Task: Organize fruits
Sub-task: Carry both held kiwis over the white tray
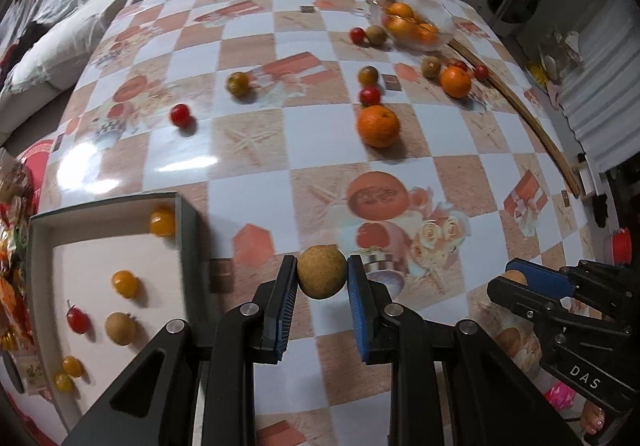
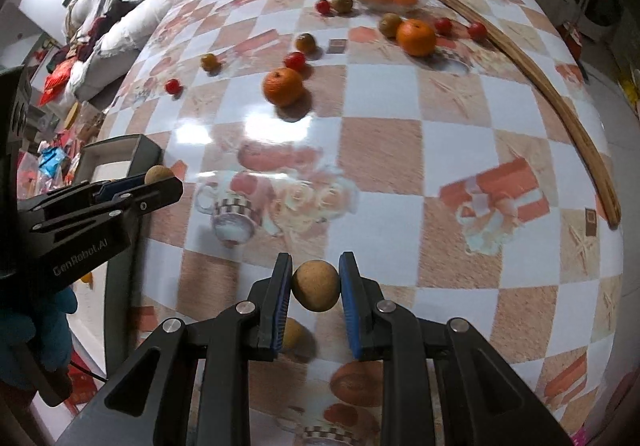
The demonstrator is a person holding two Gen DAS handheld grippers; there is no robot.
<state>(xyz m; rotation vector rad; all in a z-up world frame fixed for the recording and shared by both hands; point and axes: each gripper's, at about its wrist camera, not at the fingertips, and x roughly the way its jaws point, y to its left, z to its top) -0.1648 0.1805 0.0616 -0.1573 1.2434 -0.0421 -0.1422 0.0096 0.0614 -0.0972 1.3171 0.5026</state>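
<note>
My left gripper is shut on a tan longan just right of the shallow box, above the table. It also shows at the left of the right wrist view. My right gripper is shut on another tan longan above the table's near part. It also shows at the right of the left wrist view. The box holds several small yellow, red and tan fruits. A glass bowl at the far right holds oranges.
Two oranges, cherry tomatoes and small green-brown fruits lie scattered over the far half of the checkered table. A wooden stick runs along the right edge. A sofa with clothes stands behind.
</note>
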